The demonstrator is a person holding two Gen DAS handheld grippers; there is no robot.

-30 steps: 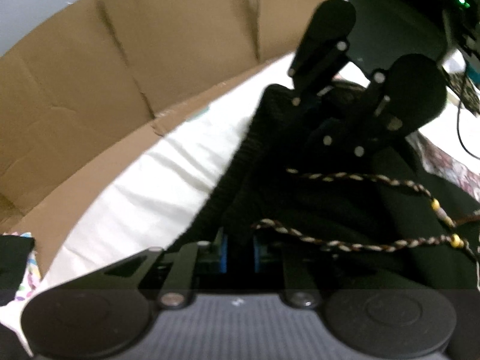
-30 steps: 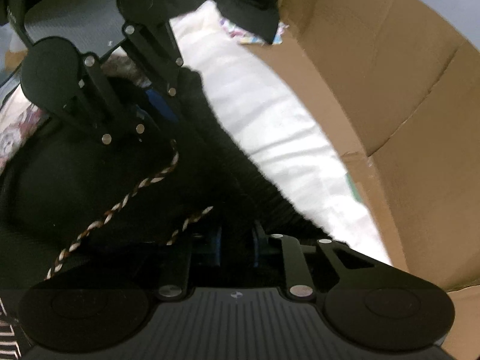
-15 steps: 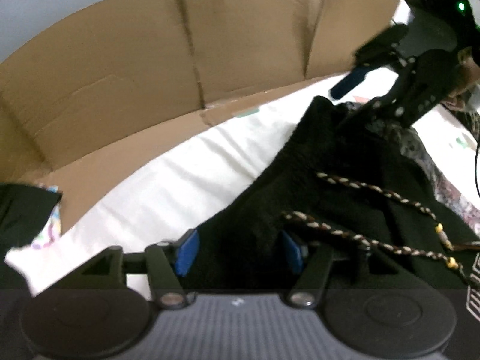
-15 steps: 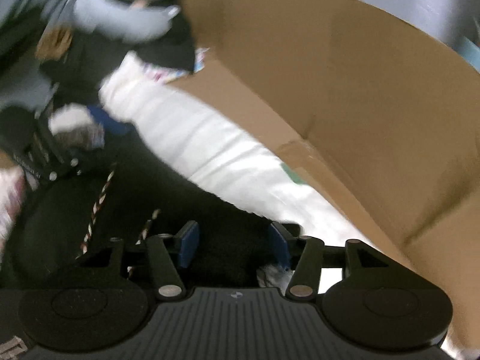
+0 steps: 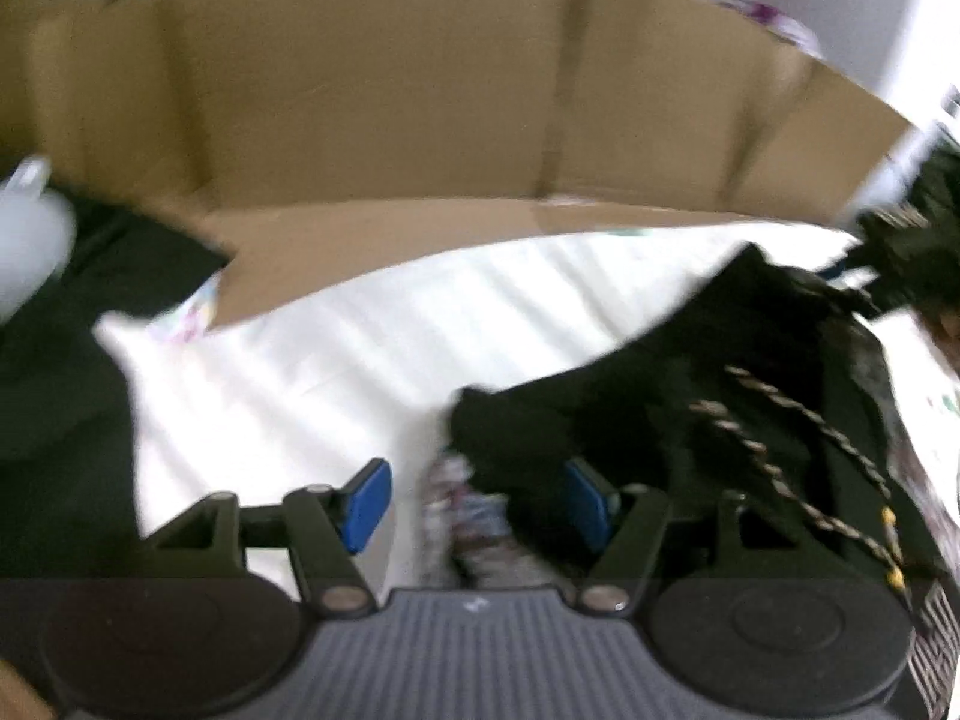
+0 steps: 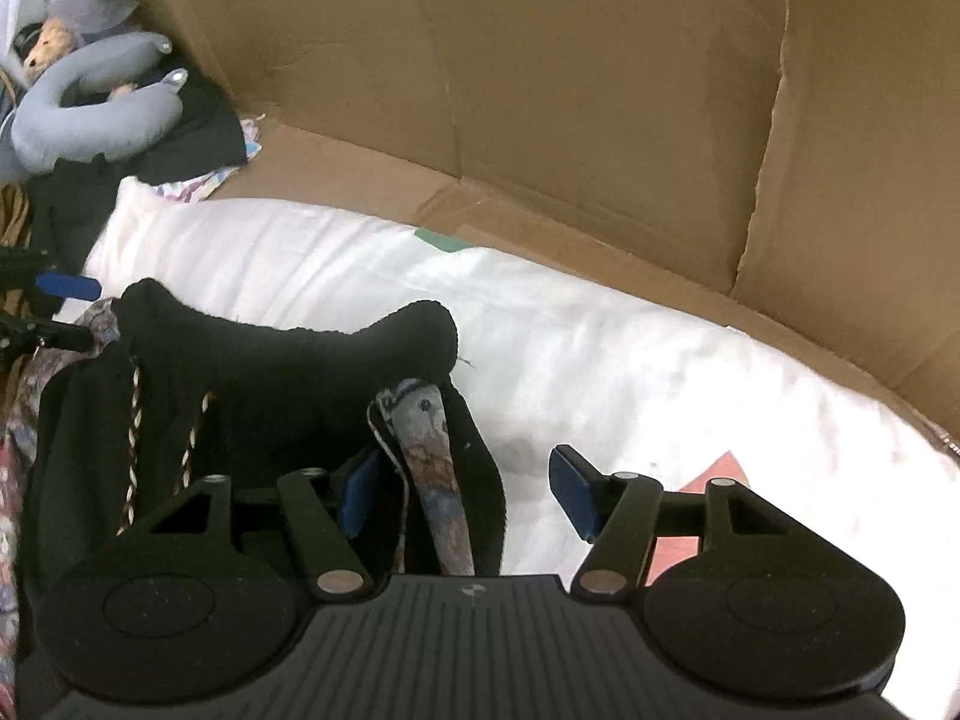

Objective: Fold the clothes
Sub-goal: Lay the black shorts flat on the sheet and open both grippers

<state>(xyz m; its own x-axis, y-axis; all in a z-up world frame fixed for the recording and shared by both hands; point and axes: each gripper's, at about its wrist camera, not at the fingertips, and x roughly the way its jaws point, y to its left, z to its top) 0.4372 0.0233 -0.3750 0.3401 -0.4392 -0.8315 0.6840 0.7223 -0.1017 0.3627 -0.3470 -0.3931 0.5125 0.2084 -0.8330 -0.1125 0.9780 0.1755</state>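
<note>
Both the left hand-held gripper [image 5: 474,495] and right hand-held gripper [image 6: 462,489] stand open, gripping nothing. The black knitted garment with braided drawstrings [image 6: 288,372] lies crumpled on the white sheet [image 6: 600,360], its near edge between their blue pads, with the brown cardboard wall [image 6: 540,90] at the far side.

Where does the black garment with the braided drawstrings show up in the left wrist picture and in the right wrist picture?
Left wrist view: the black garment fills the lower right, its near corner by the right blue pad.
Right wrist view: the black garment lies lower left, its edge draped by the left blue pad.
Shared landmark: the brown cardboard wall behind the white sheet.
</note>
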